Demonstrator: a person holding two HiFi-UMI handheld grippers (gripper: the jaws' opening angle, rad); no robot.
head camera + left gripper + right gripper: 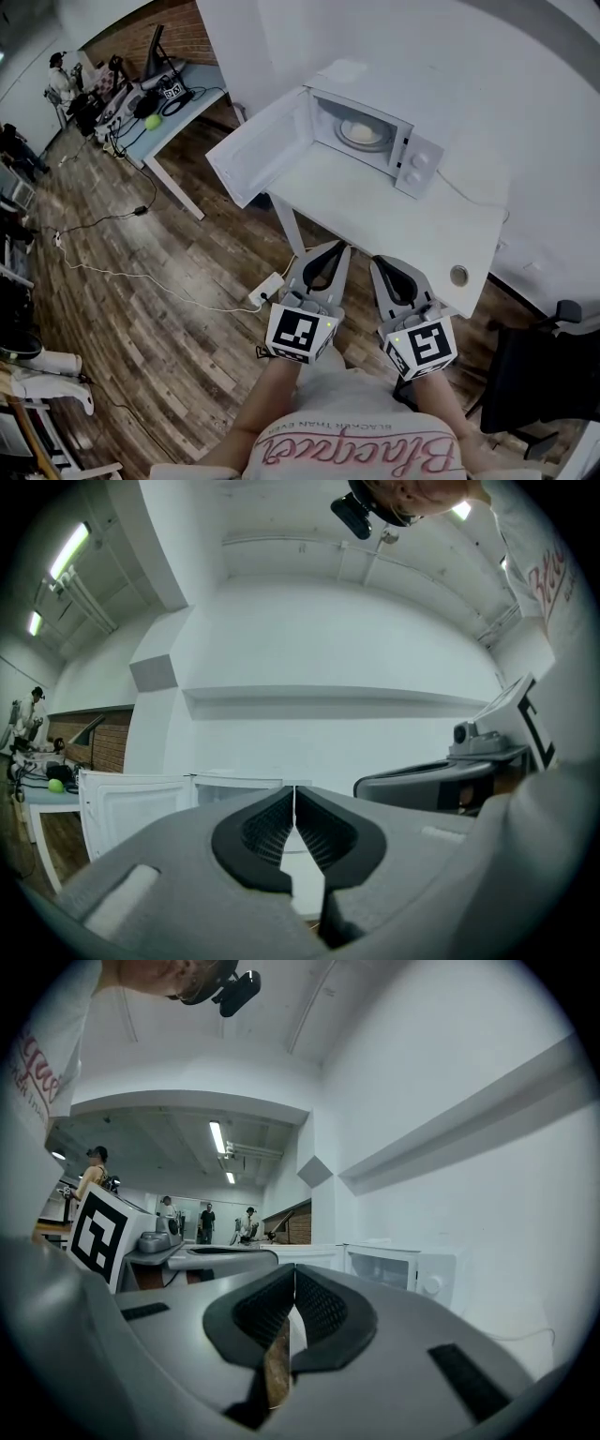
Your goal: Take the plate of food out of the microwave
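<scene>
Now the left gripper (330, 249) and right gripper (386, 262) are both pinched together on nothing, side by side at the table's (441, 239) near edge. The plate of food (362, 132) sits inside the microwave (417, 164), door (258, 155) wide open.

One microwave (412, 167), seemingly one plate (362, 132)

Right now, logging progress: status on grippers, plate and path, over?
Jaws shut, empty: left gripper, right gripper, near the table. Plate of food inside microwave, door open. No obstacle seen.
</scene>
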